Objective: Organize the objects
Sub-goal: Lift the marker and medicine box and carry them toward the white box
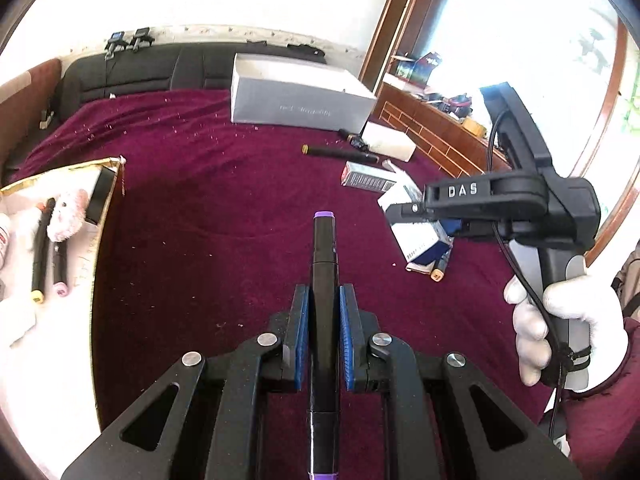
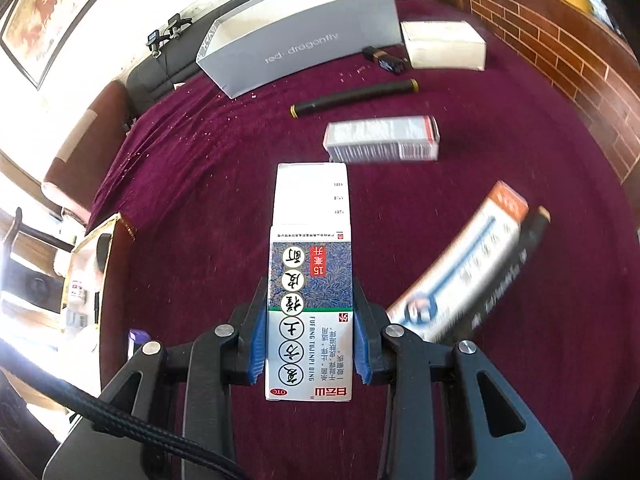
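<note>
The left tool (image 1: 324,312) is closed on a black marker (image 1: 323,264) with a purple cap. The marker lies along the tool's line and sticks out forward between the blue pads (image 1: 301,336), above the dark red cloth (image 1: 208,200). The tool points forward and down toward the cloth.

The right tool (image 2: 310,316) holds a medicine box (image 2: 310,280) with Chinese print; the blue pads press on its two long sides. The box stands out forward from the tool, its open flap at the far end. In the left wrist view the right tool (image 1: 404,210) is at the right side, raised over the cloth, and a hand (image 1: 560,320) in a white glove grips its handle from below, with a black cable running over the fingers.

At the left edge of the cloth is an open tray (image 1: 108,216) with a gold rim; two markers (image 1: 44,248) lie in it beside a pink fluffy thing (image 1: 70,212). Near the far edge stands a grey box (image 2: 296,36), open at the top. Between it and the tools lie a black tube (image 2: 352,96) with gold ends and a small carton (image 2: 384,138). A white box (image 2: 444,44) lies at the far right corner. Close to the right tool another carton (image 2: 460,272) looks blurred.
</note>
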Available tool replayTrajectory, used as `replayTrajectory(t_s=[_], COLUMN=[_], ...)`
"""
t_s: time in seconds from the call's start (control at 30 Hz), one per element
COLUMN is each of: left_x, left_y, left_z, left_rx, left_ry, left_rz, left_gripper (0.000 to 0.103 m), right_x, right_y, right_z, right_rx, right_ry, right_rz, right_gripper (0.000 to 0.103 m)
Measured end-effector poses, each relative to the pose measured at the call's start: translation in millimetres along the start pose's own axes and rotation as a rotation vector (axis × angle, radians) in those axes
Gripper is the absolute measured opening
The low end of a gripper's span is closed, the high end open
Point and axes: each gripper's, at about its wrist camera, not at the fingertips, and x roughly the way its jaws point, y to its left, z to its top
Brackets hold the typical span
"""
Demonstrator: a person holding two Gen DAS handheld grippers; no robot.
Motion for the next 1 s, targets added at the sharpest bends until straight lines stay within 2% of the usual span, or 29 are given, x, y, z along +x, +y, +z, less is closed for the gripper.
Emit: replayTrajectory(t_s=[0.33, 1.0], left_x=[-17.1, -24.3], left_y=[15.4, 22.6], left_z=[1.7, -2.9], left_rx=[-0.028, -0.060], left_ry=[-0.034, -0.046], left_rz=[-0.018, -0.063], left_gripper=[0.012, 0.012], right_x=[-13.5, 0.7], right_y=[17.3, 26.8], right_z=[-23.7, -46.5], right_rx=[-0.020, -0.002], right_ry=[-0.011, 0.028], right_rz=[0.044, 0.124], right_gripper=[0.032, 0.032])
